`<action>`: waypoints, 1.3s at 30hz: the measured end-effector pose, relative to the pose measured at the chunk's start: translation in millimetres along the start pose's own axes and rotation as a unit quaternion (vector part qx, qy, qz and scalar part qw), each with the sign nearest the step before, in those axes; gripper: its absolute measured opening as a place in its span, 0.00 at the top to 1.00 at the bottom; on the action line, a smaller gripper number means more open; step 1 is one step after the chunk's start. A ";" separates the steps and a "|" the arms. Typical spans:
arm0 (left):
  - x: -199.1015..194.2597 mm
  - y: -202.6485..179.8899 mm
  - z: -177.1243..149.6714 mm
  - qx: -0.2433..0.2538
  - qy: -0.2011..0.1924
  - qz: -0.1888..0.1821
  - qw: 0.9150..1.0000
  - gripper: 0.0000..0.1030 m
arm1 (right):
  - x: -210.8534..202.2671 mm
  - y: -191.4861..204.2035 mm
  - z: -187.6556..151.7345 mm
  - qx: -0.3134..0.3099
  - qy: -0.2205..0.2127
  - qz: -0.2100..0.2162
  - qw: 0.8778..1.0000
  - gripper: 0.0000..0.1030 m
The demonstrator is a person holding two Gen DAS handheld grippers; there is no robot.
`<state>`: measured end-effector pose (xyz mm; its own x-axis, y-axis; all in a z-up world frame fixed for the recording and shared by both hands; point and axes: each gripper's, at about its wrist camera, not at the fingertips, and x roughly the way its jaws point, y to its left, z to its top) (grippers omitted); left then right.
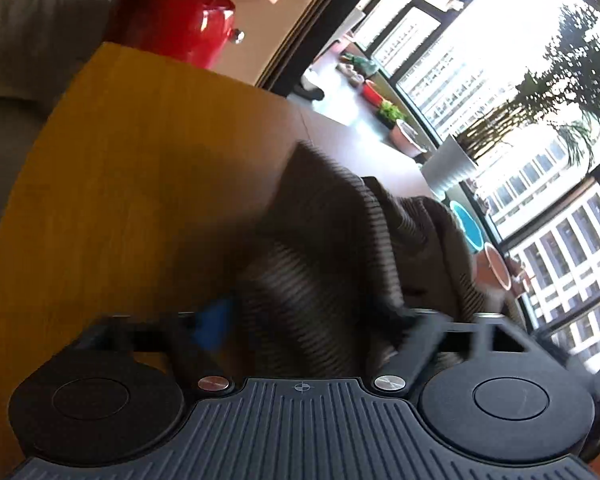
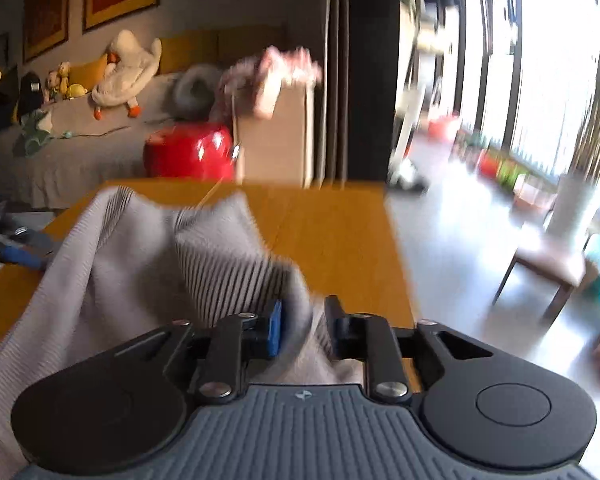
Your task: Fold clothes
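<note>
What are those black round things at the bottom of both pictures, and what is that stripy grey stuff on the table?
Those black parts are two hand-held grabbers. A person holds one in each hand, and each carries a camera looking forward along its two fingers, so each picture is one grabber's own view. The stripy stuff is a grey ribbed garment lying bunched on a wooden table, waiting to be folded. The left gripper is spread wide with cloth lying between its fingers. The right gripper is partly open with a fold of cloth in its gap; the blur hides whether it still pinches it. A red stool stands behind.
</note>
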<state>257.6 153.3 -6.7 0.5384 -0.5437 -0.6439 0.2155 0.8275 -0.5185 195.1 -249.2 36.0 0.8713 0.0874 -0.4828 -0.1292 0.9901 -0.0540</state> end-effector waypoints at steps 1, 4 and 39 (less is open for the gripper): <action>-7.3 -0.1 0.8 0.008 -0.003 -0.006 1.000 0.10 | -5.2 3.3 8.5 -0.011 -0.016 0.003 1.000 0.54; -28.9 -3.1 7.4 0.028 -0.023 -0.013 0.999 0.08 | -1.3 23.5 22.5 -0.047 -0.029 0.049 0.997 0.24; 25.4 -20.8 28.6 0.105 -0.145 0.278 0.944 0.09 | 124.9 -22.0 26.9 -0.039 0.019 -0.086 0.995 0.44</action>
<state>290.1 126.3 3.9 0.8103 0.0191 -0.5858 -0.0254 0.9997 -0.0026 319.5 -257.1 0.4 0.8652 -0.0879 -0.4937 -0.0174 0.9787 -0.2047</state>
